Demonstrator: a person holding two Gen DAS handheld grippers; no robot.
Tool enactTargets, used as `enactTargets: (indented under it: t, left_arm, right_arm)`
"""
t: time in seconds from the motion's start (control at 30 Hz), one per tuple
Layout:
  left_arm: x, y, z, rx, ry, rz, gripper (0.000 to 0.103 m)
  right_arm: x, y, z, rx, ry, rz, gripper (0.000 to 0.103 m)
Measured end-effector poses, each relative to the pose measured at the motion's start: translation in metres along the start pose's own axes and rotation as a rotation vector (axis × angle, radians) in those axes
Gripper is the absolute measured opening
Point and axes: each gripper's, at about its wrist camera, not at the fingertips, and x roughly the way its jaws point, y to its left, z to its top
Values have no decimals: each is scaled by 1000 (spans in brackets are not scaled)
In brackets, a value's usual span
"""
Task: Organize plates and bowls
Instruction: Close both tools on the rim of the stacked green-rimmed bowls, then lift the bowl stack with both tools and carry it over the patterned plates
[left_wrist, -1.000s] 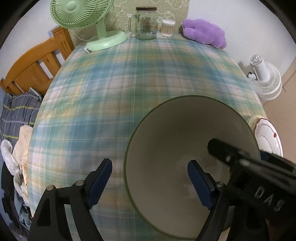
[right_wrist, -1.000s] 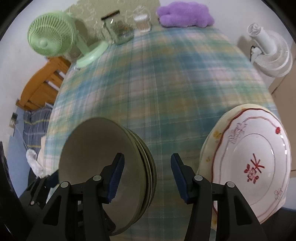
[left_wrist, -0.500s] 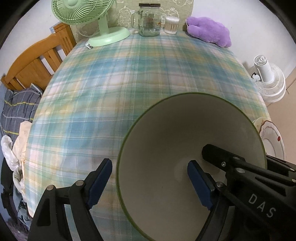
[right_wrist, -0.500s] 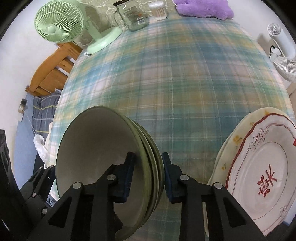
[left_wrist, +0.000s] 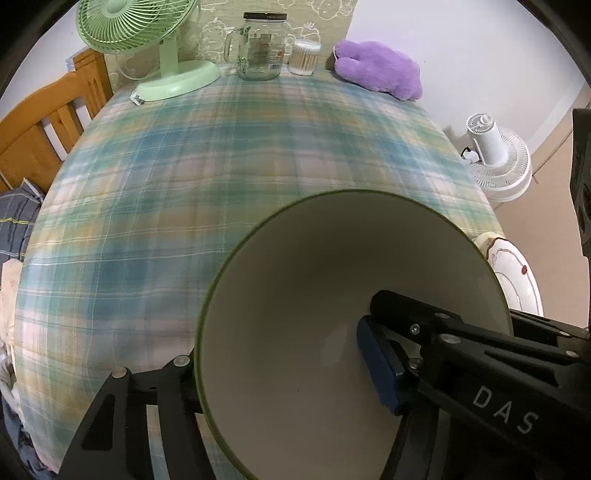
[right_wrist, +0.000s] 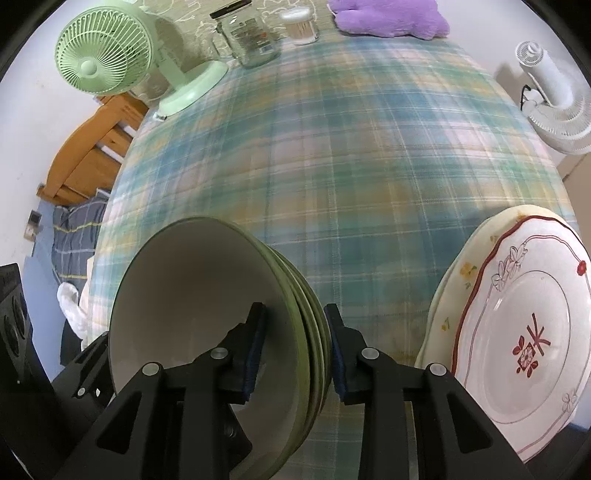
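Since the earlier frame, both grippers have narrowed on the stacked bowls (right_wrist: 207, 332). Right gripper (right_wrist: 295, 347): jaws pinching the stack's rim wall, one pad inside, one outside. Left gripper (left_wrist: 280, 369): jaws closing astride the opposite rim; contact cannot be told. Only the right view shows the nested rims and the plates (right_wrist: 524, 354) fully. Beyond, across the plaid worktop (right_wrist: 332, 147), stand a green fan (left_wrist: 140, 37) and a jar (left_wrist: 260, 48).

Left pad of left tool (left_wrist: 284, 369) hidden behind bowl stack (left_wrist: 295, 314). Stacked plates (right_wrist: 517, 332) cut off at right edge. Jar (right_wrist: 251, 40) label too blurred to read.
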Motion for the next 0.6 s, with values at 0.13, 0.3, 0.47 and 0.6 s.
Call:
enactTargets:
  t: [0.13, 0.3, 0.47, 0.6]
  left_arm:
    - [-1, 6, 0, -1, -5, -26, 64]
    - [-6, 11, -3, 12, -1, -58, 63]
    - [-14, 15, -10, 30, 5, -70, 60]
    - [-27, 17, -13, 35, -2, -82, 59]
  right_arm:
    - [-1, 5, 0, 4, -6, -27, 35]
    - [-4, 12, -5, 21, -19, -65, 35]
    - [-7, 19, -13, 50, -8, -90, 35]
    - [-17, 26, -19, 57, -21, -104, 35]
